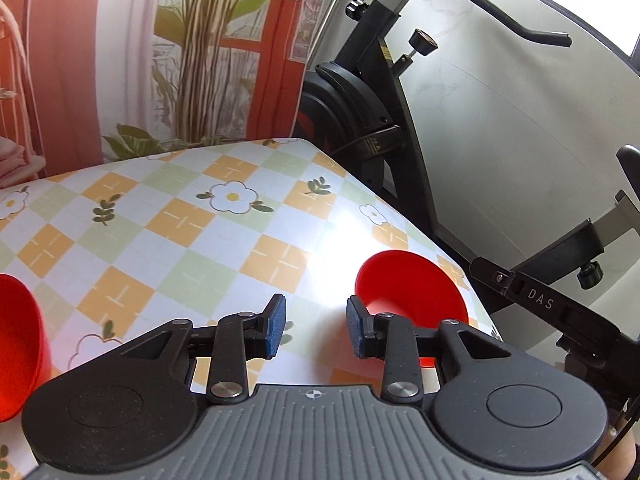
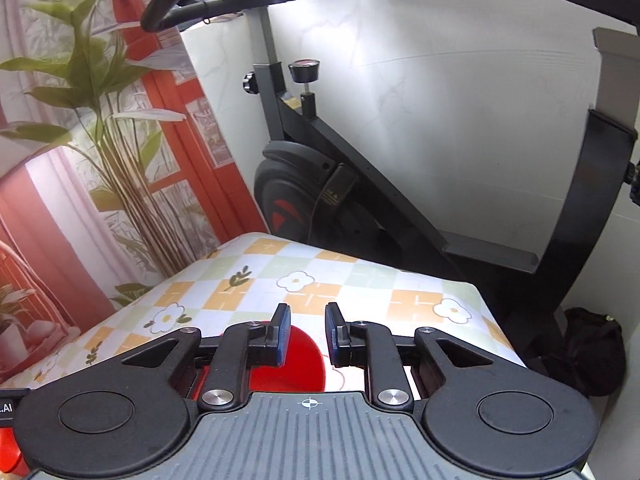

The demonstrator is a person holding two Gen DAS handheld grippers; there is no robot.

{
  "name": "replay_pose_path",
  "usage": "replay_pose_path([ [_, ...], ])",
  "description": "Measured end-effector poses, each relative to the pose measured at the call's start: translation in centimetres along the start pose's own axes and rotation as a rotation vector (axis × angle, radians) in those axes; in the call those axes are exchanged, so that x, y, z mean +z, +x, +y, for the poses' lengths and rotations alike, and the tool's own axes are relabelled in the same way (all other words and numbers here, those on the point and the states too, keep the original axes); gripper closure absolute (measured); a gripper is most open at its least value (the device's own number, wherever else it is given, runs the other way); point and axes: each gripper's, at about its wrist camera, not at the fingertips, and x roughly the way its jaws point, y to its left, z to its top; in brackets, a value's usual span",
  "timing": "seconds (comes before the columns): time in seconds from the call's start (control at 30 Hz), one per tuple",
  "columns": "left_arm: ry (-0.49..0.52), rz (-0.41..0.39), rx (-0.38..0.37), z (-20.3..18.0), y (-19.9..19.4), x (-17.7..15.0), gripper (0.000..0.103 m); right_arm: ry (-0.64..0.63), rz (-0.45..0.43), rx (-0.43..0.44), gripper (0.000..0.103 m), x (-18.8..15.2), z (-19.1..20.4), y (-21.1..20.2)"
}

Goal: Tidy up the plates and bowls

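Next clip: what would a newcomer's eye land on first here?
The bright red bowl near the right edge of the checked flower tablecloth, just beyond the open left gripper. Then the black exercise bike against the white wall behind the table.

Checked floral tablecloth [image 1: 208,216] over the table.
Two red bowls [image 1: 408,284] [image 1: 18,344] sit on it; a third red piece [image 2: 296,364], perhaps another bowl.

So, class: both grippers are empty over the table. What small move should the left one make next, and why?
Probably shift the open left gripper right and forward so its fingers straddle the near rim of the red bowl, which sits just beyond its right finger.
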Motion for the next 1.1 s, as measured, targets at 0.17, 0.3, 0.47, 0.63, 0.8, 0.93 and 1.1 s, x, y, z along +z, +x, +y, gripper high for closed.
replay_pose_path([
  [0.17,0.018,0.025,-0.019,-1.5,1.8,0.0,0.068,0.022,0.03,0.001,0.085,-1.0,-1.1,0.5],
  [0.3,0.035,0.043,-0.017,-2.3,3.1,0.0,0.068,0.023,0.053,0.014,0.085,-1.7,-1.2,0.7],
  [0.47,0.019,0.068,-0.017,-2.3,4.2,-0.3,0.068,0.033,0.079,0.017,0.085,-2.2,-1.0,1.3],
  [0.63,0.016,0.09,-0.027,-2.4,5.0,-0.7,0.068,0.036,0.099,0.031,0.085,-2.7,-0.8,1.6],
  [0.8,0.023,0.094,-0.031,-2.3,5.5,-1.0,0.069,0.036,0.109,0.036,0.085,-3.0,-0.5,1.8],
  [0.93,0.022,0.09,-0.036,-2.3,5.6,-1.2,0.07,0.03,0.12,0.038,0.086,-3.2,-0.2,2.0],
  [1.1,0.056,0.075,-0.029,-2.4,4.9,-1.2,0.086,0.019,0.119,0.046,0.093,-3.1,0.4,1.8],
])
